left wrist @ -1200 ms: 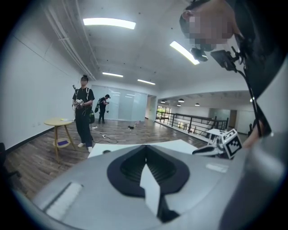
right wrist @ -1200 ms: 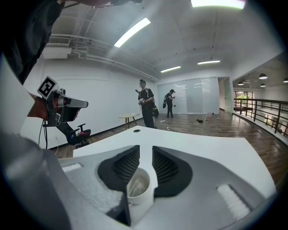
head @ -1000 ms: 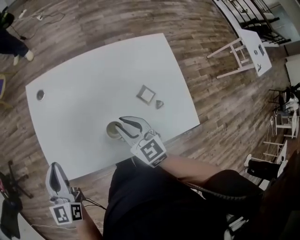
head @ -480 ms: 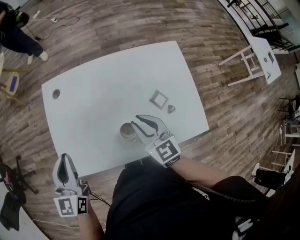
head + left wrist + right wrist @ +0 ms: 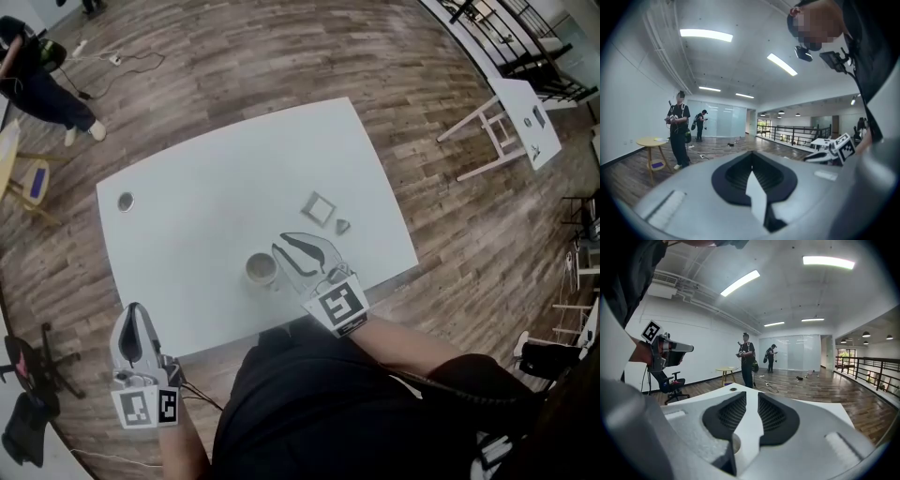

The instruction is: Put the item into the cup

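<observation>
**The right claw has come off the cup**

The cup [image 5: 262, 269] stands on the white table [image 5: 206, 178], close to our edge. We cannot see into it well, so we cannot tell if an item is inside. A second ago the right claw [image 5: 289, 244] hung right over the cup's mouth. Now it sits just beside the cup, on its right, and we see the whole mouth. Its jaws have just been closing a little, but they stand apart. Only bare table shows in the gap, so nothing is held. In the right gripper view the cup's rim [image 5: 734, 445] peeps out low down, just left of the jaws. We think the drop is done and the claw is backing off, but that is our guess.

Past the right claw lie a square ring [image 5: 319, 208] and a little dark lump [image 5: 343, 225]. They are near each other and apart from the cup. The left claw [image 5: 134, 316] hangs off the table's near-left edge, its tips together on nothing.
</observation>
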